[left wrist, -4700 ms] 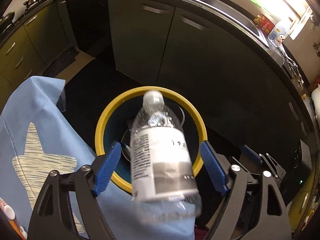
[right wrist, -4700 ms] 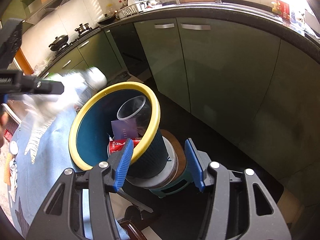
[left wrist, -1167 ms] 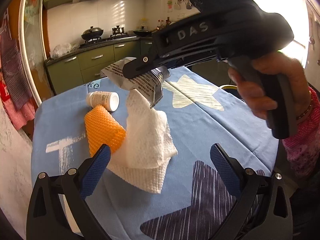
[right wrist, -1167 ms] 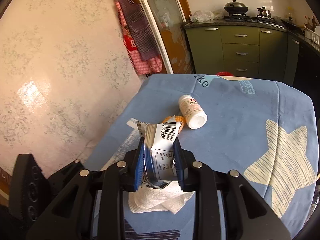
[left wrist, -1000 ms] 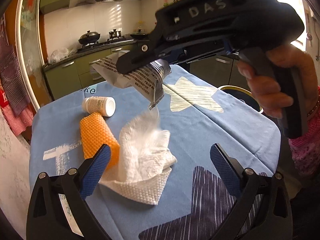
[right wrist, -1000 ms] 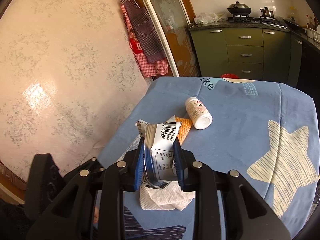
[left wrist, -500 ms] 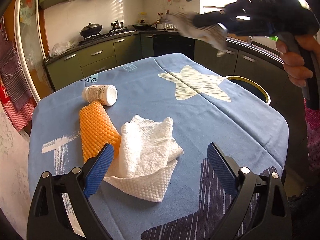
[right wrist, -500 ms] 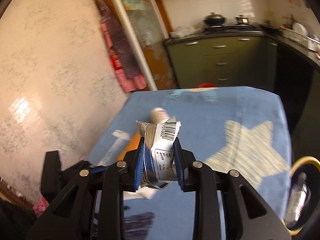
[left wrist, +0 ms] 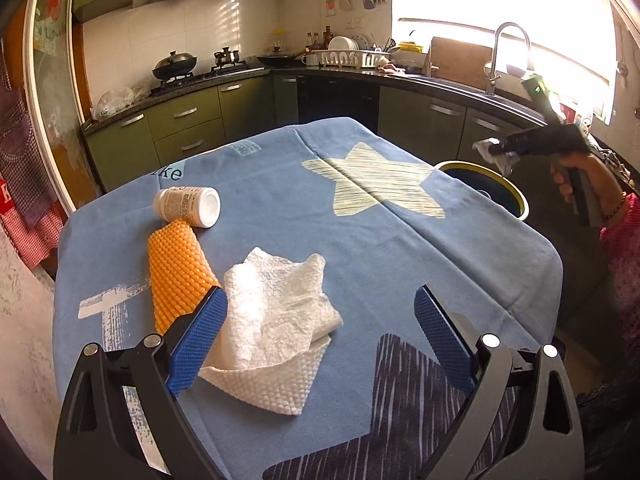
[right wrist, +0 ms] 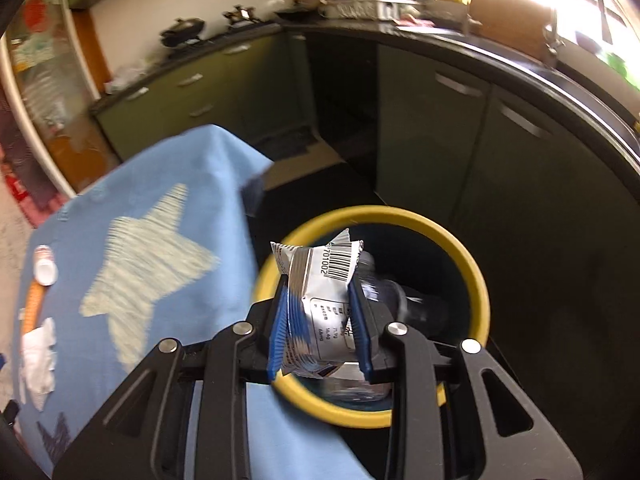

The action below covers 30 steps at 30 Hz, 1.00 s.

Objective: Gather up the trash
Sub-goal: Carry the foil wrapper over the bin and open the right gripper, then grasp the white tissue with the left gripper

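Now over the yellow-rimmed bin [right wrist: 476, 276] right of the counter [right wrist: 224, 208], right hand-held gripper [right wrist: 319, 328] clamping the foil wrapper [right wrist: 320, 280], jaws just eased slightly, ready to drop; left hand-held gripper [left wrist: 320, 340] wide open, empty, near the paper towel [left wrist: 272, 312].

Left claw [left wrist: 316, 340] open over crumpled paper towel [left wrist: 276, 320] near surface's [left wrist: 400, 248] near edge; orange roll [left wrist: 176, 272] and white bottle [left wrist: 188, 206] toward left edge.
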Each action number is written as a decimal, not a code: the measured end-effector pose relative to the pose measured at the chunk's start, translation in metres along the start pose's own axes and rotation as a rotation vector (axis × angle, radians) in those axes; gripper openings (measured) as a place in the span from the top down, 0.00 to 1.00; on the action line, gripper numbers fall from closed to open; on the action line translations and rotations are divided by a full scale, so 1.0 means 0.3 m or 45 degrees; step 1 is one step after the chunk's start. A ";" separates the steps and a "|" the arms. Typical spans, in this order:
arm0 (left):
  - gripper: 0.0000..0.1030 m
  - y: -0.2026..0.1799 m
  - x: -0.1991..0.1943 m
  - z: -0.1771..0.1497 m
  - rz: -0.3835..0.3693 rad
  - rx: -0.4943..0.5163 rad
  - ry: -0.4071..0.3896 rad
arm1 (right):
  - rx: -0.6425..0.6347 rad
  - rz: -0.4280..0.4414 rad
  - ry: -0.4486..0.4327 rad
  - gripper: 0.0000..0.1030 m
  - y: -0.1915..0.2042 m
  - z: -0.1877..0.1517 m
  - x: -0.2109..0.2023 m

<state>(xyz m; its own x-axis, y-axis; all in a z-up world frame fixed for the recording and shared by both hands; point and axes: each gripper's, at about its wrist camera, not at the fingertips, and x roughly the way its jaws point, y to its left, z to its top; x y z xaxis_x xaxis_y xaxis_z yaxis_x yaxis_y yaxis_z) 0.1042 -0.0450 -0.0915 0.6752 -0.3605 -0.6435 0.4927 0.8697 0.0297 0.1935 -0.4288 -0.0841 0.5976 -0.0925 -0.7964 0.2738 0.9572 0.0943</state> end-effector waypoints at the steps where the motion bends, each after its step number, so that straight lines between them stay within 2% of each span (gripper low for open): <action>1: 0.10 -0.006 -0.001 0.003 -0.002 0.006 0.000 | 0.003 -0.037 0.012 0.70 -0.018 -0.001 0.024; 2: 0.10 -0.010 -0.003 0.006 -0.002 0.011 0.000 | 0.009 -0.065 0.026 0.65 -0.033 -0.005 0.042; 3: 0.10 -0.014 -0.005 0.008 -0.003 0.014 -0.001 | 0.028 -0.085 0.029 0.56 -0.053 -0.008 0.056; 4: 0.09 -0.017 -0.008 0.010 -0.003 0.017 0.000 | 0.054 -0.090 0.016 0.54 -0.068 -0.010 0.061; 11: 0.09 -0.015 -0.022 0.016 0.003 0.011 0.002 | 0.049 -0.033 -0.061 0.48 -0.040 -0.040 -0.002; 18: 0.09 0.010 -0.021 0.014 0.044 -0.005 0.028 | 0.000 0.047 -0.090 0.48 0.040 -0.056 -0.059; 24: 0.09 0.047 0.015 0.006 0.083 0.013 0.088 | -0.032 0.086 -0.061 0.48 0.088 -0.068 -0.047; 30: 0.09 0.077 0.099 -0.021 0.039 0.028 0.198 | -0.035 0.104 -0.043 0.48 0.093 -0.084 -0.037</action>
<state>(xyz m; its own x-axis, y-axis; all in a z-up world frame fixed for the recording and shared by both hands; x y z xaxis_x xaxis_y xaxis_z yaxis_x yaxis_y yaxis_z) 0.1321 -0.0333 -0.1148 0.5976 -0.2761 -0.7528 0.4862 0.8713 0.0665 0.1754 -0.3940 -0.0876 0.6426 -0.0224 -0.7659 0.2025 0.9690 0.1415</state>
